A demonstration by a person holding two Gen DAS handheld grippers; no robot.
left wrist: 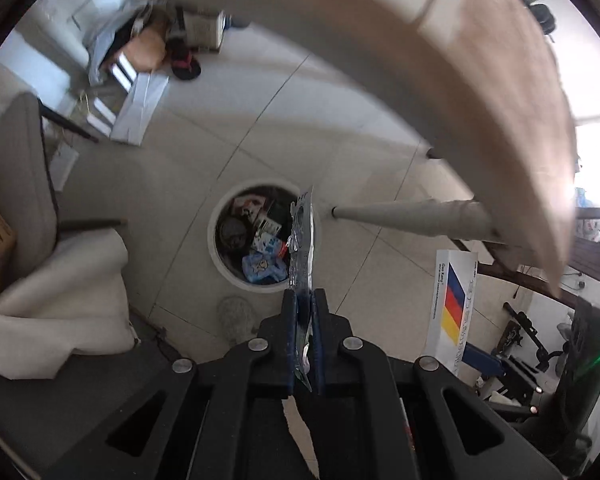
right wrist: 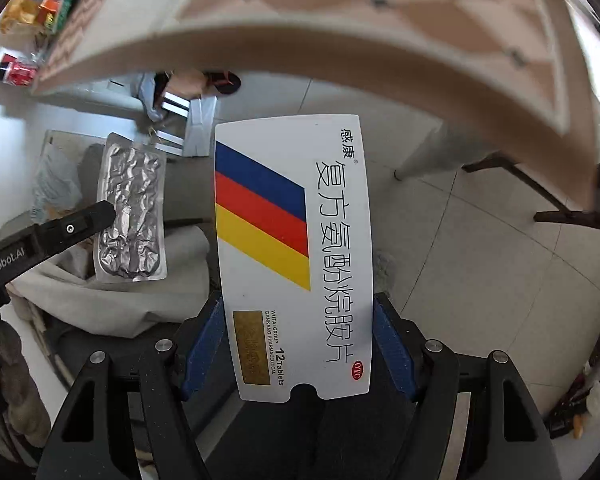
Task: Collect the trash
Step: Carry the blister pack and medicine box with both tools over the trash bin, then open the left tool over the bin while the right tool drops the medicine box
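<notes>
Left gripper (left wrist: 303, 300) pinches foil (left wrist: 302, 240) above the bin (left wrist: 220, 256) at 12 o'clock, ready to drop; right gripper (right wrist: 296, 316) clamps the box (right wrist: 292, 240).

White medicine box (right wrist: 296, 256) striped blue, red, yellow (blister pack (right wrist: 131, 212) silver).

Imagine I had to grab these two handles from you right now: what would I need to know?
Left gripper: shut on a silver blister pack, held above the round white trash bin on the floor.
Right gripper: shut on a flat white medicine box.
Done: the bin already holds several wrappers and packets.
Left: drop the blister pack into the bin, then the box. More packaging seems to sit on the table's far corner.
</notes>
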